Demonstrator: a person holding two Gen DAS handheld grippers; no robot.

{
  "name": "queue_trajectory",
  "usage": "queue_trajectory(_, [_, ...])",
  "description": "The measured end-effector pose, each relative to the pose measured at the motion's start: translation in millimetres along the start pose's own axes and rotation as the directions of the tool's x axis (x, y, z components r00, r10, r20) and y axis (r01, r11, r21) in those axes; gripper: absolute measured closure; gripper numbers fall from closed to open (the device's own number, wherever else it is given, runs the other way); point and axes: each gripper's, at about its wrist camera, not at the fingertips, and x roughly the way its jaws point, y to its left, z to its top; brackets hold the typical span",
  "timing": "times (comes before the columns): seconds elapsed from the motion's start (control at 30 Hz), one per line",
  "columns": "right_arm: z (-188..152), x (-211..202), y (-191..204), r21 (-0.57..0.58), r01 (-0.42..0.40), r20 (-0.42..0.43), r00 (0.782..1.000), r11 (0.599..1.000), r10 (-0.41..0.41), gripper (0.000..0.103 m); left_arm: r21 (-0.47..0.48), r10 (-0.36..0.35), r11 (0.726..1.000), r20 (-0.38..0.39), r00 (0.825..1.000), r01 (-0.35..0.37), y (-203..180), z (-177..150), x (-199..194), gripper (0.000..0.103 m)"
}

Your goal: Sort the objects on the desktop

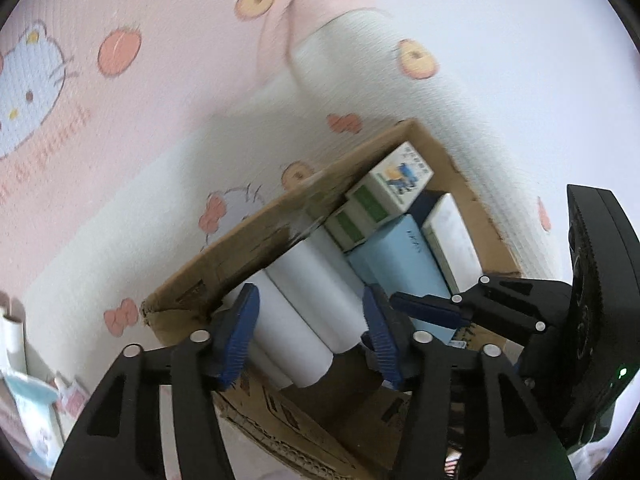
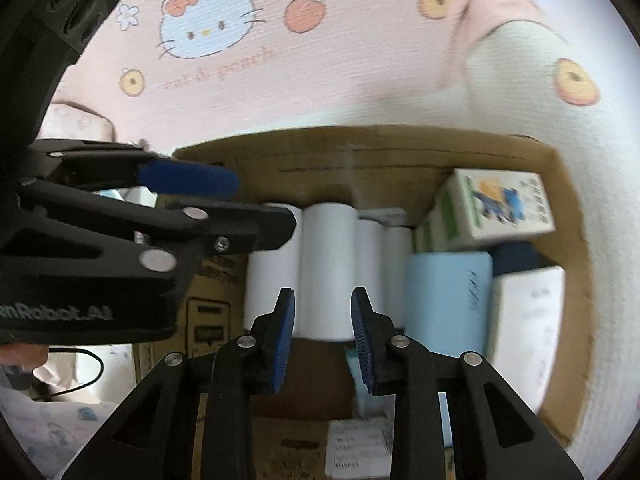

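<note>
An open cardboard box (image 1: 240,240) (image 2: 360,148) holds several white rolls (image 1: 308,280) (image 2: 328,260) lying side by side. Beside them are a light blue box (image 1: 396,256) (image 2: 448,296), a green-and-white cartoon box (image 1: 404,174) (image 2: 500,204) and a white box (image 1: 448,236) (image 2: 528,312). My left gripper (image 1: 310,296) (image 2: 256,200) hangs open over the rolls, its pads clear of them. My right gripper (image 2: 324,296) (image 1: 400,300) points down into the box above the near end of a roll. Its jaws are drawn close and I see nothing held.
The box stands on a pink and white cartoon-cat cloth (image 1: 80,120) (image 2: 208,28). Small packets (image 1: 32,400) lie at the lower left of the left wrist view. A black cable (image 2: 80,360) curls near the box's left side. A printed label (image 2: 356,448) sits on the box's near flap.
</note>
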Motion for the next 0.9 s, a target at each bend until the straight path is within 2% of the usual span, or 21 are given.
queue_trajectory(0.07, [1,4,7,-0.009,0.035,0.001,0.999,0.999,-0.035,0.077,0.042,0.013,0.999,0.053,0.999,-0.015,-4,-10,-8,0.040])
queue_trajectory(0.23, [-19,-8,11,-0.018,0.120,0.009,0.993,0.993,-0.120,0.077,0.124,0.034,0.991,0.118,0.992,-0.048,-18,-28,-22,0.040])
queue_trajectory(0.3, [-27,-20,19,0.001,0.140,0.037,0.989,0.990,-0.140,0.077,0.132,0.037,0.989,0.180,0.983,-0.062,-19,-36,-32,0.040])
queue_trajectory(0.33, [-32,-27,22,0.013,0.141,0.061,0.988,0.990,-0.141,0.077,0.136,0.034,0.988,0.236,0.971,-0.068,-20,-43,-39,0.039])
queue_trajectory(0.4, [-38,-34,25,0.029,0.108,0.113,0.987,0.994,-0.111,0.077,0.153,0.017,0.986,0.282,0.959,-0.062,-21,-50,-45,0.038])
queue_trajectory(0.5, [-27,-19,24,0.064,0.092,0.105,0.990,0.994,-0.098,0.077,0.149,0.022,0.987,0.278,0.960,-0.066,-21,-57,-48,0.036])
queue_trajectory(0.63, [-29,-29,47,0.034,0.176,0.098,0.979,0.984,-0.178,0.077,0.107,-0.016,0.994,0.254,0.967,-0.012,-11,-66,-52,0.036])
queue_trajectory(0.8, [-35,-41,64,-0.002,0.214,0.140,0.967,0.977,-0.211,0.077,0.048,-0.012,0.999,0.317,0.948,-0.004,11,-81,-75,0.033])
queue_trajectory(0.9, [-31,-43,69,0.013,0.203,0.142,0.969,0.979,-0.203,0.077,-0.020,-0.012,1.000,0.300,0.954,0.019,25,-85,-86,0.033])
